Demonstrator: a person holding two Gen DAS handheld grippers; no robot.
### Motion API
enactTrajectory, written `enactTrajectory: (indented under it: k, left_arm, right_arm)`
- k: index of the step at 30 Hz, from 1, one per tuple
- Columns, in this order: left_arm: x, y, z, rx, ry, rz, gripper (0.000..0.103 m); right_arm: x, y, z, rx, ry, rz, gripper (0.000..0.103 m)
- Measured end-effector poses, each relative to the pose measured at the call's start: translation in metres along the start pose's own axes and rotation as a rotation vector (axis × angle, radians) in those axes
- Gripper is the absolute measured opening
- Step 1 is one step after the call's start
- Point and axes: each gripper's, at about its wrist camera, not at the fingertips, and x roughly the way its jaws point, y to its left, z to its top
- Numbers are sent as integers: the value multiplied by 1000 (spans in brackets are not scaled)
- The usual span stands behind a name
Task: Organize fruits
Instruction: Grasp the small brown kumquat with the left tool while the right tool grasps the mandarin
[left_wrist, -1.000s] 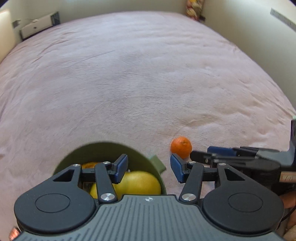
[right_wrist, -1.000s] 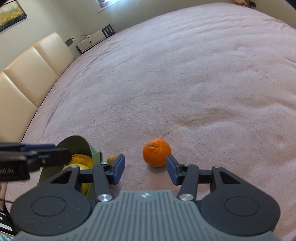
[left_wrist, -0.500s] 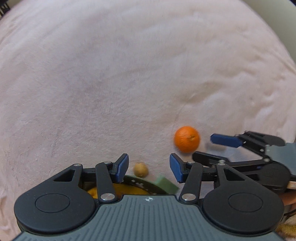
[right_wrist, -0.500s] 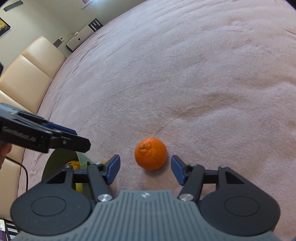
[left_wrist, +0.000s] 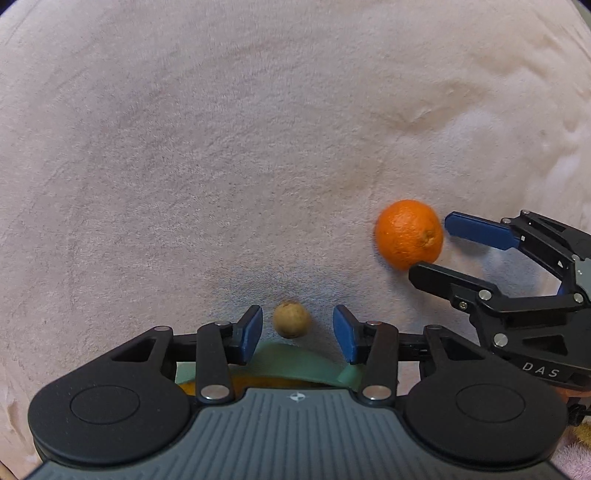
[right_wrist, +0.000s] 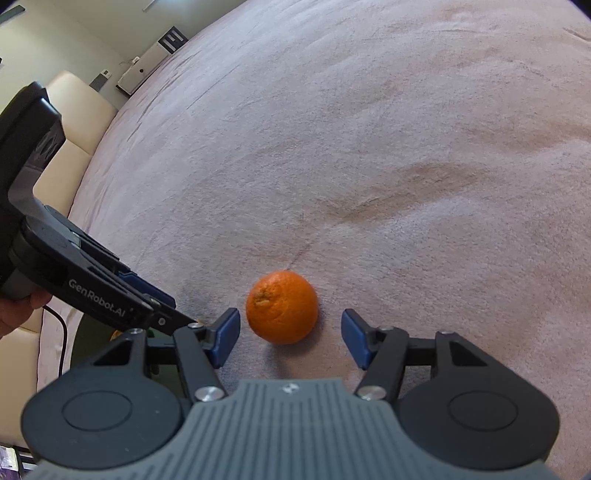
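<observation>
The right hand-held gripper (right_wrist: 290, 338) stood spread, its 2 blue pads either side of the orange (right_wrist: 282, 306) with clear gaps on both flanks and no contact seen. The orange rested on the pink bedspread (right_wrist: 369, 147), just ahead of the fingers. The left hand-held gripper (left_wrist: 297, 334) was likewise spread and holding nothing, with a small brown round fruit (left_wrist: 291, 318) lying between and slightly beyond its pads, just past the rim of the green bowl (left_wrist: 295, 363). The bowl held at least 1 orange-coloured fruit, mostly hidden beneath the gripper body. In my judgement, the chief risk was the orange rolling: the bedspread is soft and uneven, and a pad arriving on 1 side first would likely push the round fruit away rather than seat it. A closure made too far forward on the curve could squeeze it out ahead of the fingers. The second risk was collision, as the 2 grippers worked near each other beside the bowl, and the left gripper's fingertip lay close against the right gripper's left finger in the right wrist view. The small fruit could be nudged under the bowl's rim or lost in the pile. The surface was a wide bed under a plush pink cover with creases and shading. A cream padded headboard (right_wrist: 70, 122), pale walls and a low white unit (right_wrist: 155, 55) were noted behind.
</observation>
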Motion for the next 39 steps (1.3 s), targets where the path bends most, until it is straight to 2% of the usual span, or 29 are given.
enactTrajectory:
  k: [5,10,12,14,16,24,33,39]
  left_arm:
    - [18,0,1,-16,41,3,45]
    - [29,-4,4,-22,45,13,41]
    - [31,-5,4,-27,49,20,34]
    - [33,-5,3,-33,44,19,32]
    - [35,-5,0,-41,33,10,29]
    - [33,0,-13,-59,-19,-6,28]
    - [3,3,-22,-79,-97,-9,28]
    - [-32,1,-33,-104,-180,-1,28]
  right_arm:
    - [1,0,0,-12,3,-2,59]
    - [4,2,0,-17,2,-6,59]
    - [3,3,-2,-24,-2,-7,59]
    - [2,4,-2,-32,-8,-7,59]
    - [1,6,-3,-44,-16,-11,59]
    - [3,9,-6,-93,-22,-33,59]
    - [11,16,-7,-137,-35,-42,59]
    - [15,20,-8,-158,-37,-55,58]
